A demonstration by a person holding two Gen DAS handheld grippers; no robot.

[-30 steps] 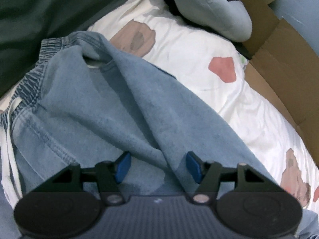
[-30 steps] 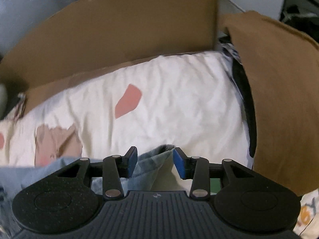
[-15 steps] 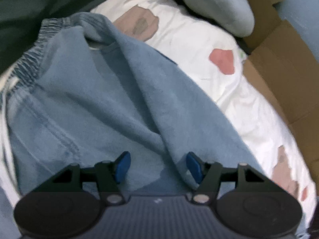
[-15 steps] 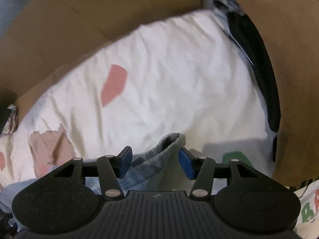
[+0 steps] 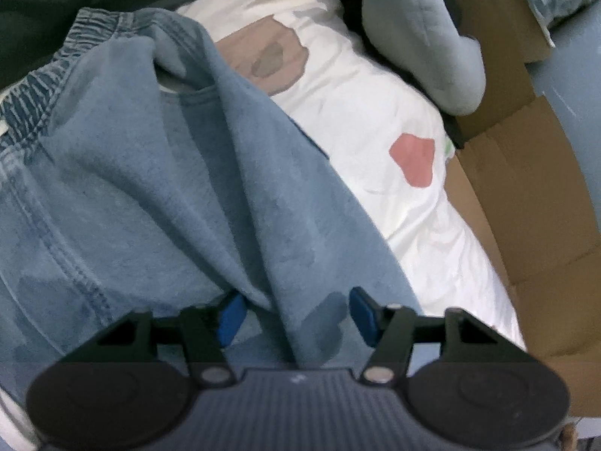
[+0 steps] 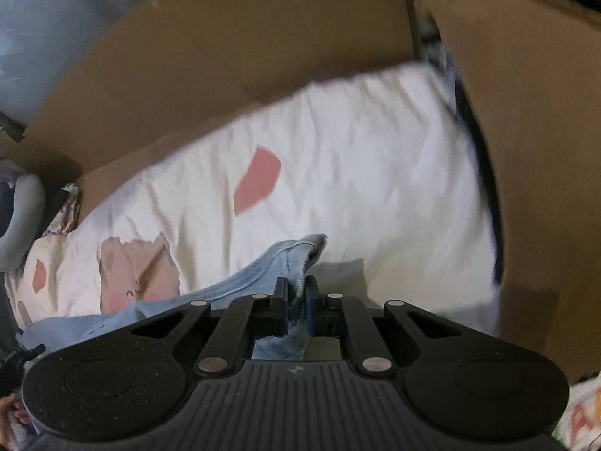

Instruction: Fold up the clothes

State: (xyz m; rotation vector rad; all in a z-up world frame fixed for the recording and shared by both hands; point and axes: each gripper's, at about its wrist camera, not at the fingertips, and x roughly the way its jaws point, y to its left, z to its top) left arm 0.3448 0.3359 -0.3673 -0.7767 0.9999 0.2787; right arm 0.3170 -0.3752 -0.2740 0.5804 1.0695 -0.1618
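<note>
One pair of jeans (image 5: 157,188) on one sheet (image 6: 357,158) — right gripper (image 6: 296,293) clamps its hem at 6 o'clock; left gripper (image 5: 296,312), jaws just narrowing, straddles a fold — pad contact unclear.

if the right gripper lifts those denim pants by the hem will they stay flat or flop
Likely flop: the denim pants already drape in soft ridges. Probably heavyish, so the hem clamped in the right gripper may drag. The elastic waistband would likely trail behind.

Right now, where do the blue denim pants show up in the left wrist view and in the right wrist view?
Left wrist view: the denim pants fill the left and centre, a fold running down between the open left gripper.
Right wrist view: only a hem corner shows at lower centre, pinched in the shut right gripper.
Shared landmark: the pink patch on the white sheet.
</note>
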